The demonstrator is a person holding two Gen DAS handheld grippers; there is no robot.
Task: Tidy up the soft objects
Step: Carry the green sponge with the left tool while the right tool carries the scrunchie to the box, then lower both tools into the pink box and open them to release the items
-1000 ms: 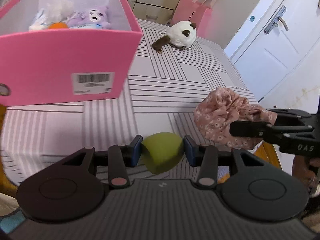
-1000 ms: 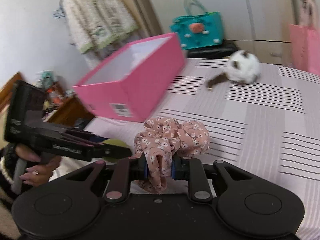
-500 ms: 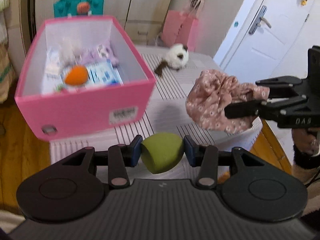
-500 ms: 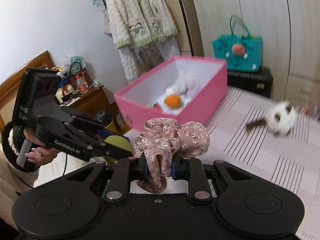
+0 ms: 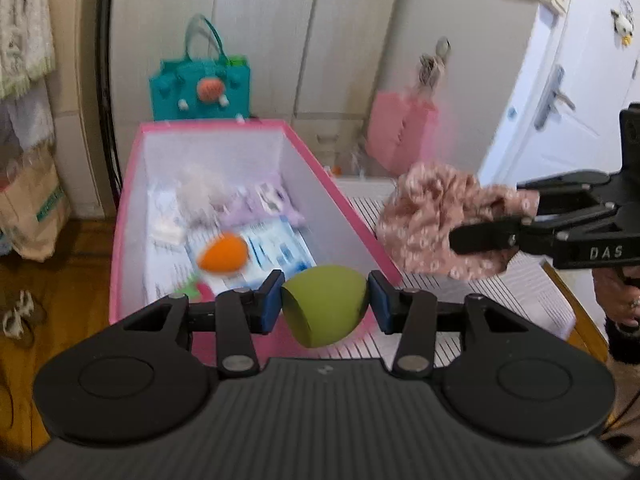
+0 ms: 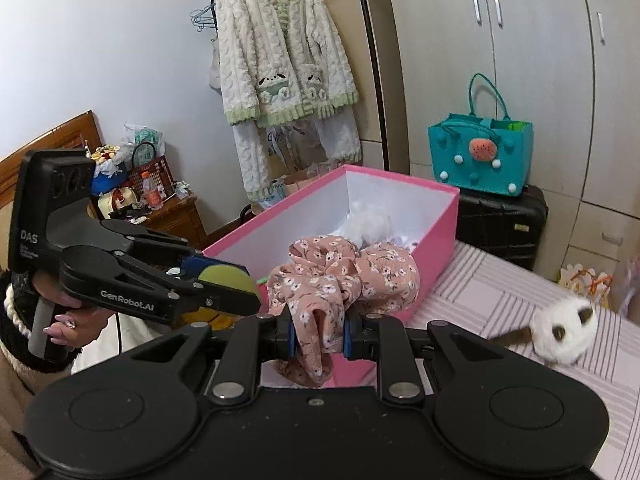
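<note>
left gripper (image 5: 325,307) pads clamped on green sponge (image 5: 325,310), held over pink box (image 5: 132,184) near end | right gripper (image 6: 319,338) pinching floral scrunchie (image 6: 340,276) beside box | plush cat (image 6: 566,334) lies on striped bed (image 6: 520,300)

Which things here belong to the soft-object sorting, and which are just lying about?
In the job:
- green sponge, in left gripper
- floral scrunchie, in right gripper
- pink box
- plush cat

Lying about:
- teal bag
- hanging jacket
- suitcase
</note>
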